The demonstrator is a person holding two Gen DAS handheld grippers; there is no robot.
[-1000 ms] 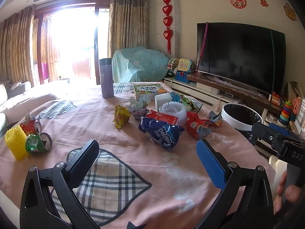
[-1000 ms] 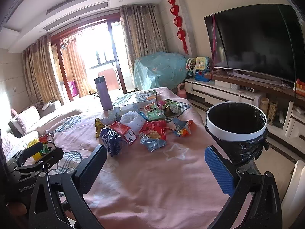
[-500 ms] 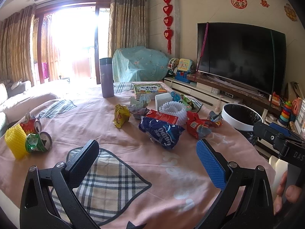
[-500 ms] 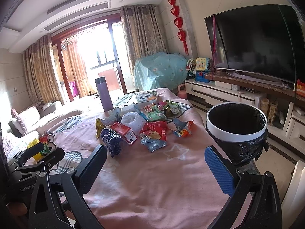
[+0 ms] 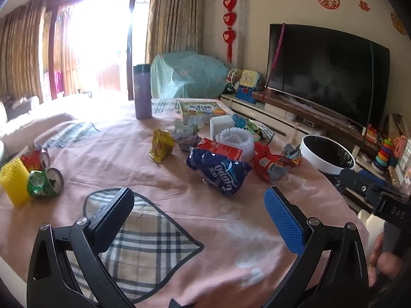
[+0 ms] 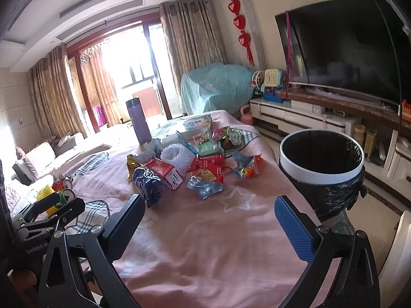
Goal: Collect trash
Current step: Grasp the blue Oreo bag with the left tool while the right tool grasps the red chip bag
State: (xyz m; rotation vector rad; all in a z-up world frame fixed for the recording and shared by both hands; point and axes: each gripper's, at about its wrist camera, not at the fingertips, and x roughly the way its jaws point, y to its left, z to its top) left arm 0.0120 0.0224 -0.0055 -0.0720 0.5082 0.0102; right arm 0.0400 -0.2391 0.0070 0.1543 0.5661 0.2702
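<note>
Pink tablecloth (image 5: 108,154) fills both my views, and nothing on it has shifted since a second ago; the blue snack bag (image 5: 218,173) lies ahead of my left gripper (image 5: 197,214), apart from it; my right gripper (image 6: 209,218) hovers level beside the bin (image 6: 321,172); both gape wide, holding nothing.

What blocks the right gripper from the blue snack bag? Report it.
Nothing visible does. Only bare pink tablecloth lies between the open right gripper and the blue snack bag; the red carton sits just behind it.
</note>
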